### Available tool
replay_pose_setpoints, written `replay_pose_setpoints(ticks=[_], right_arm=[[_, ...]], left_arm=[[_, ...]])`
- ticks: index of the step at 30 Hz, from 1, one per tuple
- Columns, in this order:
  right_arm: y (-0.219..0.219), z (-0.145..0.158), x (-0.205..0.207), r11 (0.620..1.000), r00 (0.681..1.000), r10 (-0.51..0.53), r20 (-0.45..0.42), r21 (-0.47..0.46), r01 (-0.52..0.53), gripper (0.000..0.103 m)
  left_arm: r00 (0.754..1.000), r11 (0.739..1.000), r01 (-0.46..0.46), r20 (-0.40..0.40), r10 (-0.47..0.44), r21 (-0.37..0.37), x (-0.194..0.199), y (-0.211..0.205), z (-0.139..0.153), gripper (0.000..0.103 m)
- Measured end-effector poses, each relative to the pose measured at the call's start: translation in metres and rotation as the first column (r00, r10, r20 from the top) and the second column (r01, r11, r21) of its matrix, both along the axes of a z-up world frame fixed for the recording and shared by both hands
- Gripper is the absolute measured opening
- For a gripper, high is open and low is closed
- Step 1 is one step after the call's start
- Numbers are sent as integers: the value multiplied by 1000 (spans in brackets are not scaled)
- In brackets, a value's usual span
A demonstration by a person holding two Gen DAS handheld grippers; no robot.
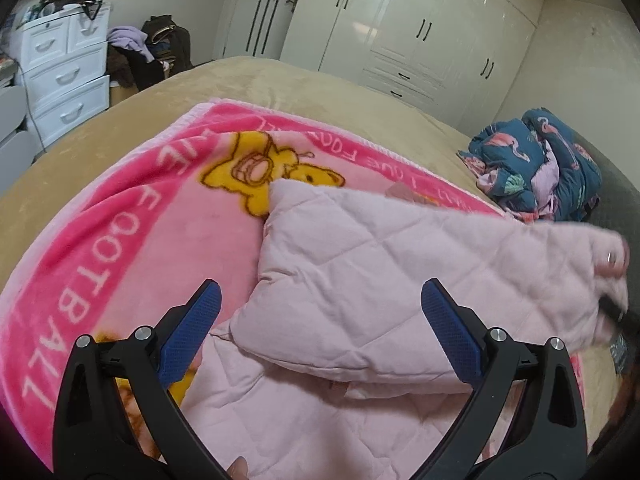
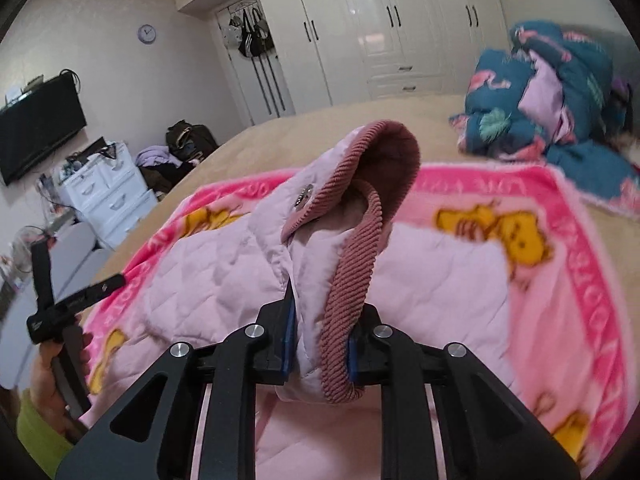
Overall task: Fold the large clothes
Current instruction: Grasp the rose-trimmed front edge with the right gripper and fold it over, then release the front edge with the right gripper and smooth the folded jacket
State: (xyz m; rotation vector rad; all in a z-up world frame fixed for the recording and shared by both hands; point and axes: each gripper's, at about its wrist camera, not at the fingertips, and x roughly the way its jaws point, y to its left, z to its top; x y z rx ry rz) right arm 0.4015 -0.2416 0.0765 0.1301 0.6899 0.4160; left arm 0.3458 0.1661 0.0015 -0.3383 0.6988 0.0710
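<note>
A pale pink quilted jacket (image 1: pixel 380 280) lies on a pink blanket with yellow bears (image 1: pixel 120 240) spread over the bed. My left gripper (image 1: pixel 320 288) hovers open just above the jacket's near part, with nothing between its blue pads. In the right wrist view my right gripper (image 2: pixel 322 332) is shut on the jacket (image 2: pixel 224 280) at its dusty-rose ribbed collar (image 2: pixel 360 240), which stands lifted off the blanket (image 2: pixel 560 240). A metal snap (image 2: pixel 304 196) shows near the collar. The raised end of the jacket is blurred at the right edge of the left wrist view.
Bunched blue flamingo-print bedding (image 1: pixel 540 160) sits at the far right of the tan bed cover (image 1: pixel 280 80). White drawers (image 1: pixel 64 72) and a pile of clothes stand left of the bed, white wardrobes (image 1: pixel 420 32) behind. A hand holds the left gripper's handle (image 2: pixel 60 312).
</note>
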Motion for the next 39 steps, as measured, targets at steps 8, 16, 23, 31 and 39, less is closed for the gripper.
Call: replay_pose_setpoints(ticks=[8,16,23,31,39], right_arm=[[-11,-30,18,998,997,-57,-57,-42,54,18],[-14,-70,23,993,984,-105,-144,-64,97,24],[-28,-85,22,986,970,-161,-183,-62,152,45],[-22,-59,8,971,975,-214,-61,-118,206,57],[21,-46,16,983,996,-80,-31,-166,74,65]], left_arm=[[996,997,76,-36,-76,14,19,-21,-22,94],[994,995,102,-41,-102,-3,26,-26,-34,94],[992,992,126,-11,-126,26,25,-35,-33,82],[974,973,220,-66,-215,65,34,-57,-46,74],[973,979,202,-112,-201,-1,41,-48,-72,75]])
